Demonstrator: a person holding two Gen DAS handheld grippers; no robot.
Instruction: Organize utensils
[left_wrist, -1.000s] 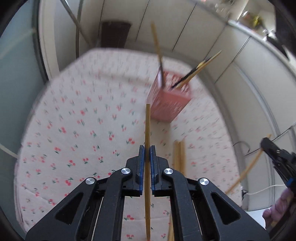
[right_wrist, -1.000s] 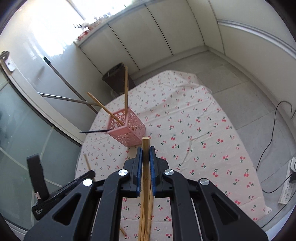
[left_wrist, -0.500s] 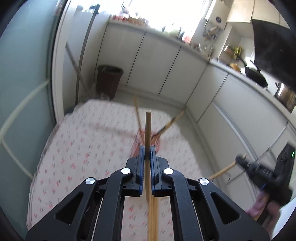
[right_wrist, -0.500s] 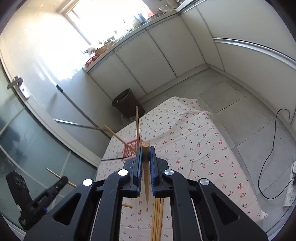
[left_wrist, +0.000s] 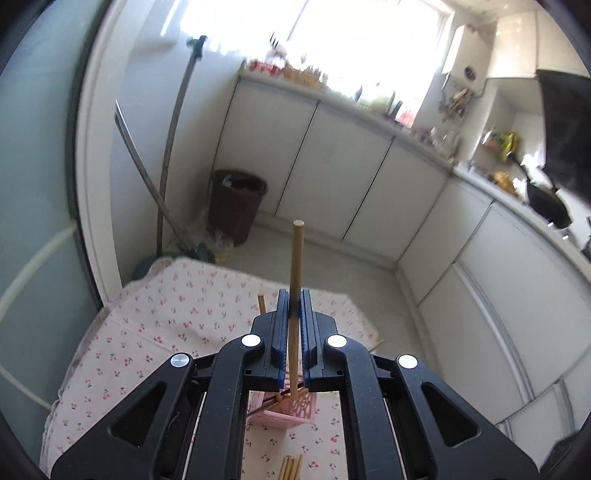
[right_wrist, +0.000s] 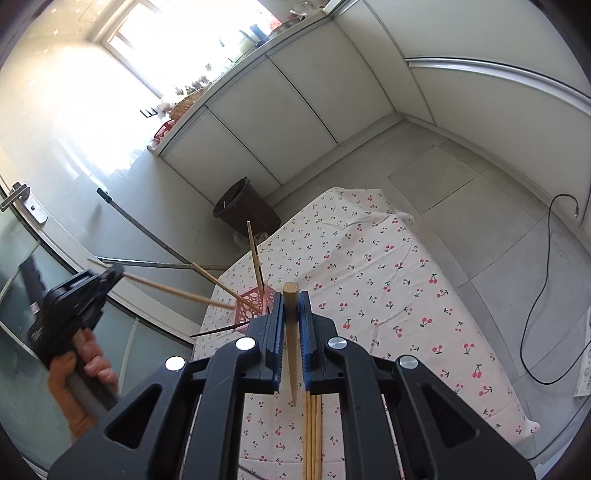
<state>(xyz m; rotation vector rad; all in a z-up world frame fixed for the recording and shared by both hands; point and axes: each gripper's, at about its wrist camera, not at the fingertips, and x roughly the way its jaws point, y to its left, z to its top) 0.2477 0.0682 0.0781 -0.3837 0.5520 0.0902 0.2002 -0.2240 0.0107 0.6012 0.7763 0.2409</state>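
My left gripper (left_wrist: 294, 306) is shut on a wooden chopstick (left_wrist: 296, 266) that stands upright, its lower tip just above the pink holder (left_wrist: 286, 408). The holder has several chopsticks in it. My right gripper (right_wrist: 291, 310) is shut on another wooden chopstick (right_wrist: 291, 332), held high above the table. In the right wrist view the left gripper (right_wrist: 107, 278) appears at the left with its chopstick (right_wrist: 173, 291) pointing toward the pink holder (right_wrist: 253, 301). Loose chopsticks (right_wrist: 312, 432) lie on the cherry-print tablecloth (right_wrist: 388, 288).
A dark waste bin (left_wrist: 236, 205) stands on the floor beyond the table. Poles (left_wrist: 170, 147) lean against the wall by a glass door. White cabinets (left_wrist: 332, 177) line the back. A black cable (right_wrist: 535, 295) runs over the floor at right.
Both grippers rose and tilted up. The left gripper moved over the pink holder, which now sits below its jaws. The right gripper lifted further from the table.
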